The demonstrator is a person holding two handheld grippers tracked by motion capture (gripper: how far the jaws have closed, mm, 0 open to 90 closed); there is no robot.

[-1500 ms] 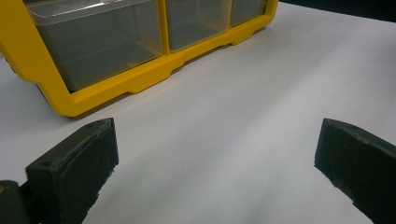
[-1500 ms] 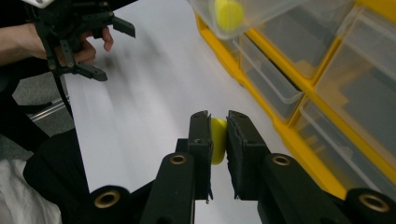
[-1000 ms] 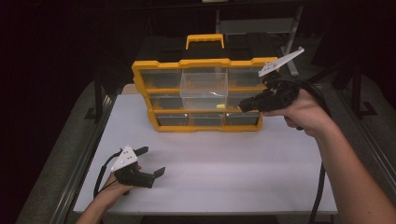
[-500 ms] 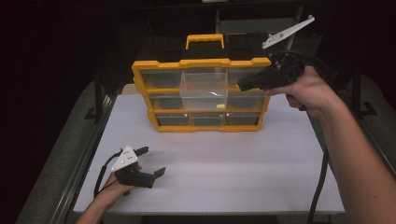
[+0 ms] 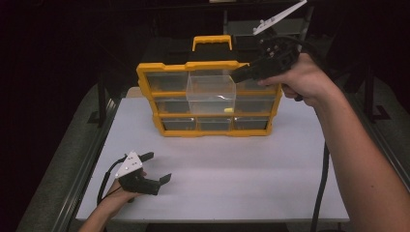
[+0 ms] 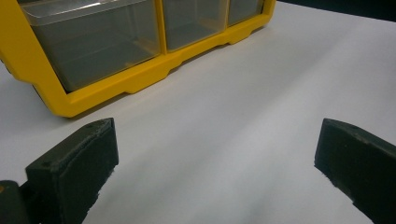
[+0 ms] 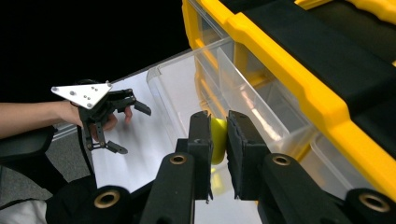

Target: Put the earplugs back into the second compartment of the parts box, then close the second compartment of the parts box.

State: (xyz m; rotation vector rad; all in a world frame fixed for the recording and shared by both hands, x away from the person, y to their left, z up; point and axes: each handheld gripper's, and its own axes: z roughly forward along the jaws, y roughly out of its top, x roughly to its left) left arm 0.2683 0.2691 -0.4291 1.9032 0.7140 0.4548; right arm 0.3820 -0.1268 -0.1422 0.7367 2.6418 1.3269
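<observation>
1. Since the earlier frame, the right gripper (image 7: 218, 140) has risen to the organizer's (image 5: 145, 77) top edge.
2. Its fingers (image 7: 200, 140) clamp a small yellow piece (image 7: 217, 139), above the pulled-out clear drawer (image 7: 173, 93).
3. The left gripper (image 5: 157, 166) rests spread, holding nothing.
4. Risk: only a thin edge is pinched, so a jolt could drop the piece outside the drawer.

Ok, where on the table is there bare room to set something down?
The white table is bare from the yellow organizer forward to the near edge, widest at centre and right. The left gripper rests at the near-left corner. It is crowded up by the pulled-out clear drawer, where the right gripper holds a small yellow piece.
</observation>
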